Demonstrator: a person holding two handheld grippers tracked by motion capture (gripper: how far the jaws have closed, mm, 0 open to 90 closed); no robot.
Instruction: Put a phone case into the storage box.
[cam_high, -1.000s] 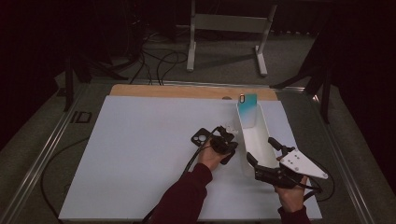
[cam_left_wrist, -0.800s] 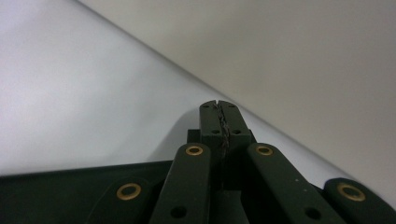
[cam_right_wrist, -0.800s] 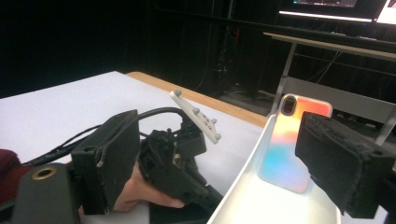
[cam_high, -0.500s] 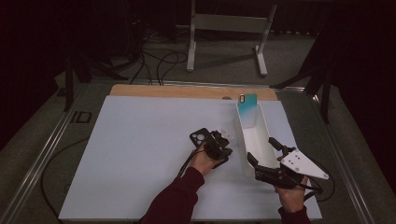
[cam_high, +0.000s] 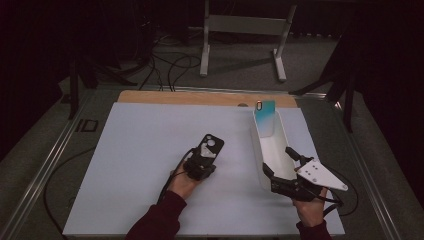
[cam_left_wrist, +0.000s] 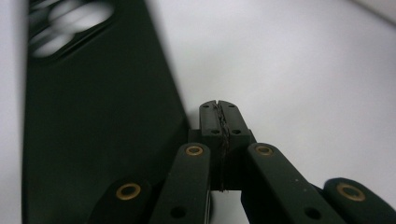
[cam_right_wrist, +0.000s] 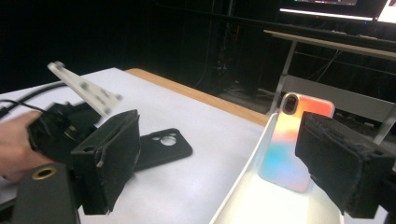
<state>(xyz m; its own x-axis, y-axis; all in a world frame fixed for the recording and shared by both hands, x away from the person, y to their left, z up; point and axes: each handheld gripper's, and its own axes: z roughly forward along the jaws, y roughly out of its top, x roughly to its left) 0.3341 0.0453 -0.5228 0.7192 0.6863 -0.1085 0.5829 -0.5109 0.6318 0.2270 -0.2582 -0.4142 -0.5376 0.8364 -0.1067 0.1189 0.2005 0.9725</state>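
High view shows the black phone case (cam_high: 209, 147) lying flat on the white bench (cam_high: 145, 150), just ahead of the left tongs (cam_high: 202, 161) and a little to their right, toward the far side of the bench. Its long axis runs away from the person and leans slightly to the right, with the camera cut-out at the far end. The left gripper view gives the same relation from close by: the left tongs (cam_left_wrist: 219, 122) are clenched, pad against pad, with nothing between them, and the case (cam_left_wrist: 98, 116) lies beside them on their left, its long edge running almost parallel to the jaws. Whether the tips touch the case edge I cannot tell.

The right tongs (cam_high: 281, 167) stand released and wide, one jaw on each side of the near end of the white tray (cam_high: 270, 150). In this tray a phone with a coloured back (cam_right_wrist: 293, 140) leans against the far wall. The right tongs are well apart from the case, with the tray wall between.

So the left hand is clearly the nearer one. In my judgement, a grasp from there needs the jaws first opened, then brought across the short width of the case, not along its length.
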